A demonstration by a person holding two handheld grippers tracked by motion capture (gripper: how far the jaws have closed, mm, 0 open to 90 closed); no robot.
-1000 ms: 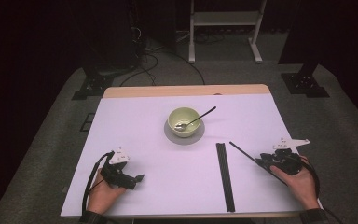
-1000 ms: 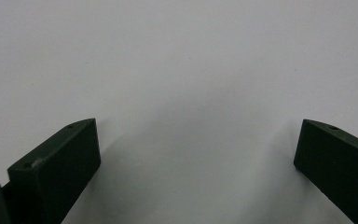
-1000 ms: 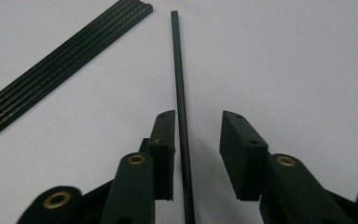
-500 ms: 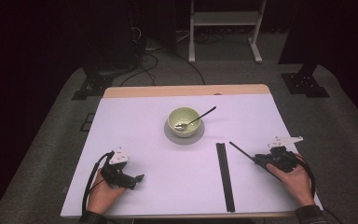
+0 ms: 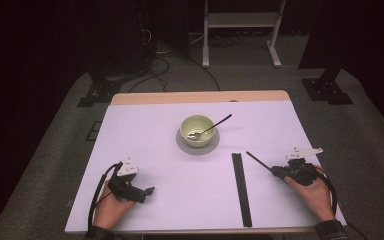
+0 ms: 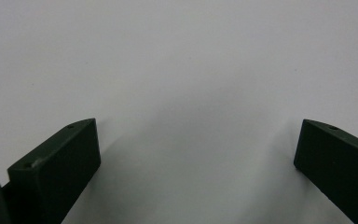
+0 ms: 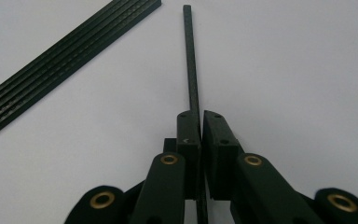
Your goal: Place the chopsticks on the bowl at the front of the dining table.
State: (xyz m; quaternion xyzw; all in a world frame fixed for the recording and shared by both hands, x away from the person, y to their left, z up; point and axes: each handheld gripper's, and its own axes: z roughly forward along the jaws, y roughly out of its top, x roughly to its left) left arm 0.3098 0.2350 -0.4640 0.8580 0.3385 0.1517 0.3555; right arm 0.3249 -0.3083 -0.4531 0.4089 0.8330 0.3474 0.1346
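Observation:
A pale green bowl (image 5: 196,129) stands on a grey coaster at the table's middle, with a spoon (image 5: 211,127) leaning in it, handle to the right. A bundle of thin black rods (image 5: 241,188) (image 7: 60,58) lies lengthwise right of centre. My right gripper (image 5: 280,171) (image 7: 200,126) is shut on a single black rod (image 5: 258,163) (image 7: 191,60), which sticks out ahead of the jaws toward the upper left, apart from the bundle. My left gripper (image 5: 147,192) (image 6: 196,154) rests near the front left of the table, jaws wide open over bare tabletop.
The white table top (image 5: 145,135) has a wooden strip along its far edge. Beyond it are dark floor, cables and a white stand's legs (image 5: 240,30). A hand holds each gripper near the front edge.
The right gripper with the single rod has shifted slightly toward the table's front. The left gripper, bowl and rod bundle have stayed put.

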